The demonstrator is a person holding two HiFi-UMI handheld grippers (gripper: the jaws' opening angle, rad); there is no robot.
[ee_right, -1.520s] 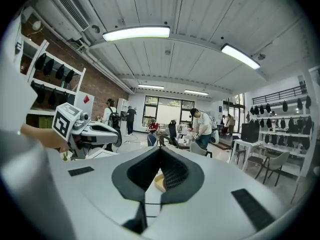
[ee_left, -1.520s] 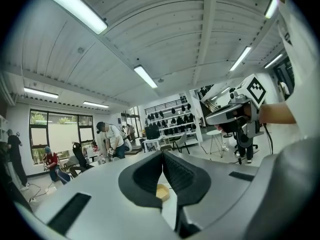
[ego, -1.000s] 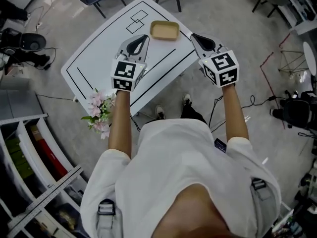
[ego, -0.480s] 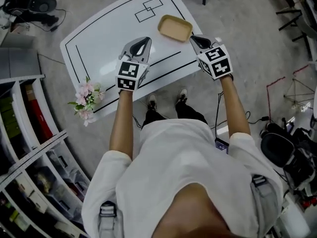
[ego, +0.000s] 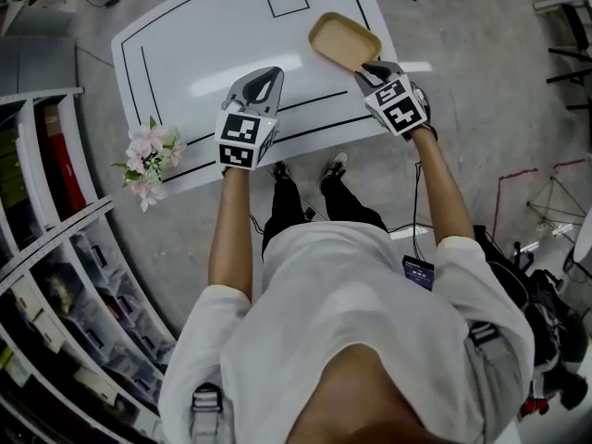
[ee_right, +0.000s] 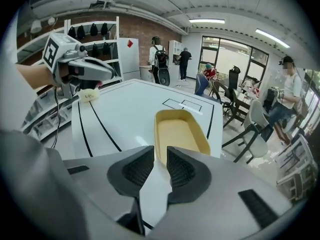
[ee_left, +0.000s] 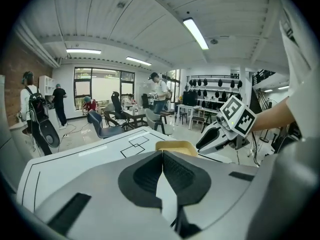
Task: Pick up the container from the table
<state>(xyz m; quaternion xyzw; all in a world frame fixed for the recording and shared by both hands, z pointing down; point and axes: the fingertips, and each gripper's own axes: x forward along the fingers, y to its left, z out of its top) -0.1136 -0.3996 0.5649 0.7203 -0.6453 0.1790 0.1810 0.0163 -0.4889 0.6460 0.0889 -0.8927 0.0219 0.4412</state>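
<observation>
A shallow tan container (ego: 344, 41) lies on the white table (ego: 203, 54) near its right edge, beside two printed rectangles. My right gripper (ego: 369, 67) reaches its near end. In the right gripper view the jaws (ee_right: 160, 153) stand a narrow gap apart, and the container (ee_right: 181, 133) begins just past their tips with its near left wall showing in the gap. My left gripper (ego: 269, 72) hovers over the table's middle, left of the container. Its jaws (ee_left: 162, 154) are shut together with nothing between them, and the container (ee_left: 175, 145) lies beyond them.
A bunch of pink flowers (ego: 146, 160) sits at the table's near left corner. Shelving (ego: 46, 248) runs along the left. Black lines cross the table top. Chairs, tables and several people fill the room beyond, seen in both gripper views.
My right gripper has moved forward to the container's near end. The left gripper keeps its place over the table. The head view has swung, so the table sits higher in the frame.
</observation>
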